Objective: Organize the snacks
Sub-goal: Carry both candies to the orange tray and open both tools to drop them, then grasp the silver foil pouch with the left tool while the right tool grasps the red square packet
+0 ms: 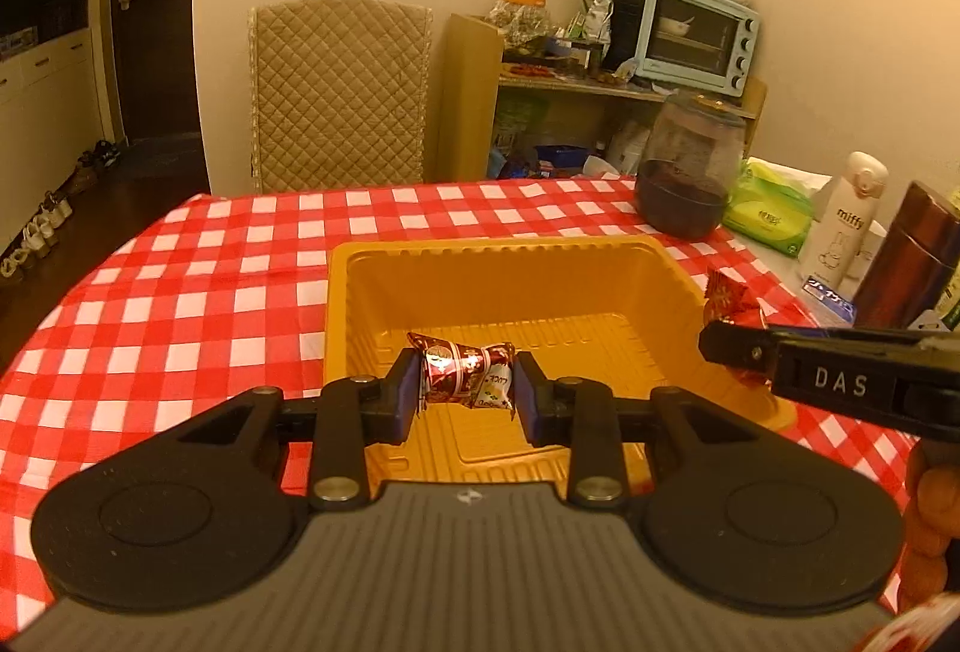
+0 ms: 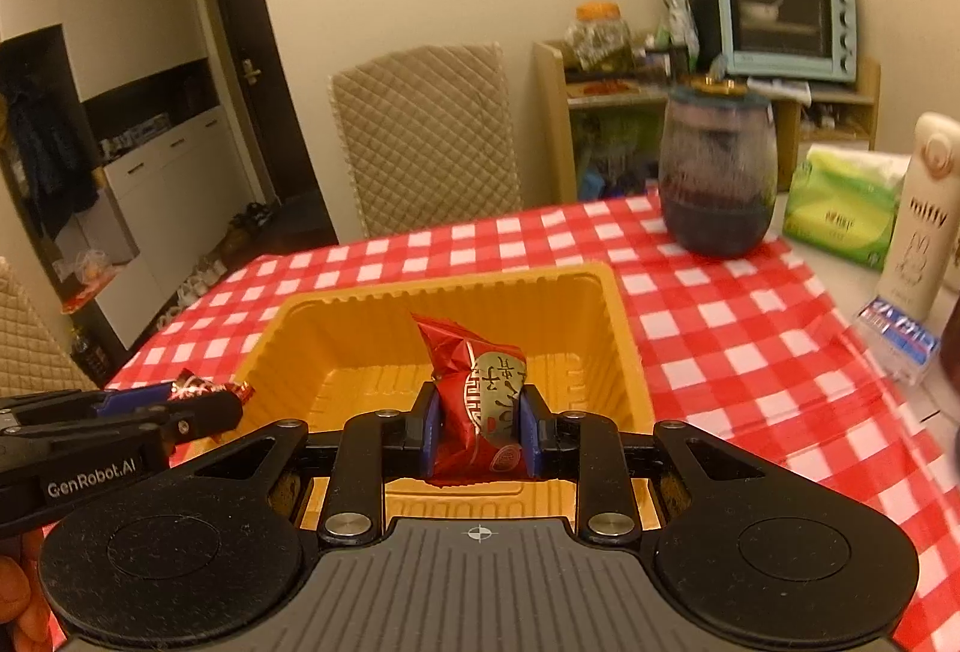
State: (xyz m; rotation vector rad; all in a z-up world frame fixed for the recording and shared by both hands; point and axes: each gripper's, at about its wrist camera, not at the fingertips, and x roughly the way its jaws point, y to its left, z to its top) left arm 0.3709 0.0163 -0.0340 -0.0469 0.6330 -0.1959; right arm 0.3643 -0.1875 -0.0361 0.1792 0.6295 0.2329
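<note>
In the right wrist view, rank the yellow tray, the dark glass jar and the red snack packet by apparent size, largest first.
1. yellow tray
2. dark glass jar
3. red snack packet, though being near the camera enlarges it.

A dark-red foil candy (image 1: 465, 373), twisted at both ends, is held crosswise above the near part of the yellow tray (image 1: 360, 280); a bright-red pillow packet (image 2: 477, 400) with a gold oval label stands upright, held above the same tray's near edge

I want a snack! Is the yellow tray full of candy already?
No, the yellow tray looks bare inside; the left gripper holds one candy above it.
</note>
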